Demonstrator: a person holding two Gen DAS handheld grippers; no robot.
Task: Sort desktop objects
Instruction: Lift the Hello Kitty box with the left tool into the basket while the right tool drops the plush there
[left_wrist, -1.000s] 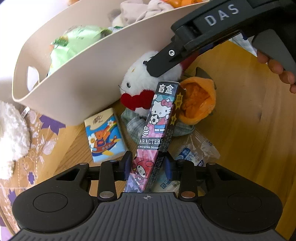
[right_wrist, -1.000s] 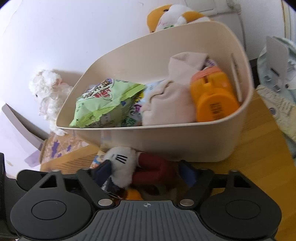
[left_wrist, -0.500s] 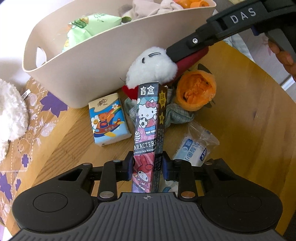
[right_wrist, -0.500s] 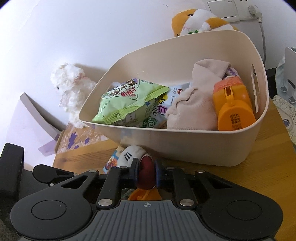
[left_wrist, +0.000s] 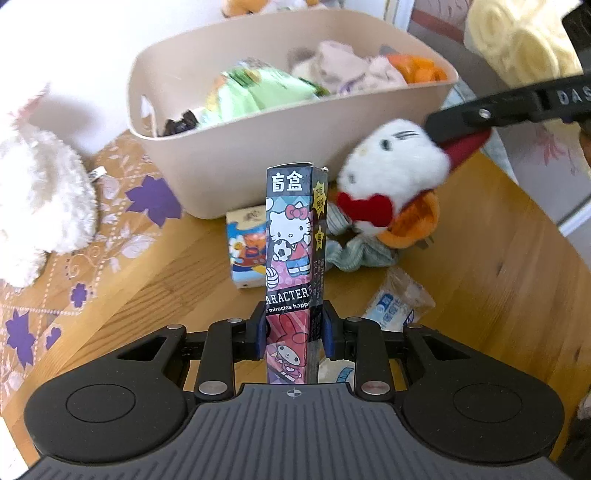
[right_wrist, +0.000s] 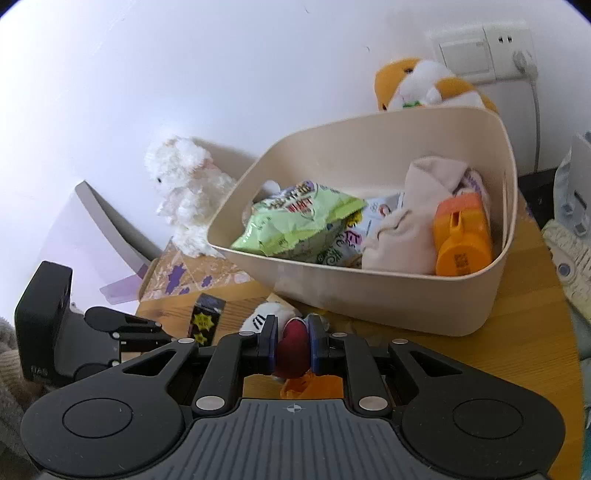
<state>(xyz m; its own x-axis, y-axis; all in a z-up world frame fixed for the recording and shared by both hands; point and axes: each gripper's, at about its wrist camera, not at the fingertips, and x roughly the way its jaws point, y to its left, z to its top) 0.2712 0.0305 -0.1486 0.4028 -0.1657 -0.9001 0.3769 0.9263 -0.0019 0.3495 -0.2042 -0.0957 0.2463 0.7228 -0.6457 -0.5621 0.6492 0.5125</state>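
Seen from the left wrist, the left gripper (left_wrist: 293, 328) clamps a tall cartoon-printed box (left_wrist: 293, 254) by its lower part, both pads pressed to its sides, the box standing upright above a wooden table (left_wrist: 498, 273). Beyond it sits a beige tub (left_wrist: 258, 170) holding a green snack bag (left_wrist: 258, 94), pale cloth and something orange. On the table near the tub lie a small tissue pack (left_wrist: 245, 247), a crumpled checked cloth (left_wrist: 354, 251), an orange plush piece (left_wrist: 413, 221) and a clear packet with blue print (left_wrist: 395, 302). The right gripper (left_wrist: 458, 138) reaches in from the right, pinching the dark red bow of a white plush cat (left_wrist: 391, 166), which hangs beside the tub's front wall. A fluffy white toy (left_wrist: 40, 199) rests on a purple-flowered mat (left_wrist: 122, 221) at left. From the right wrist, the right gripper (right_wrist: 291, 345) has its pads closed tight on the red bow (right_wrist: 293, 347), white fur (right_wrist: 264, 317) showing just past the fingertips. The tub (right_wrist: 388, 299) stands ahead with the snack bag (right_wrist: 295, 221), a beige sock (right_wrist: 402, 229) and an orange bottle (right_wrist: 463, 236) inside. The left gripper (right_wrist: 147, 332) shows at lower left, the box top (right_wrist: 205, 317) beside it, and an orange-and-white plush (right_wrist: 421, 85) peeks over the tub's far rim.
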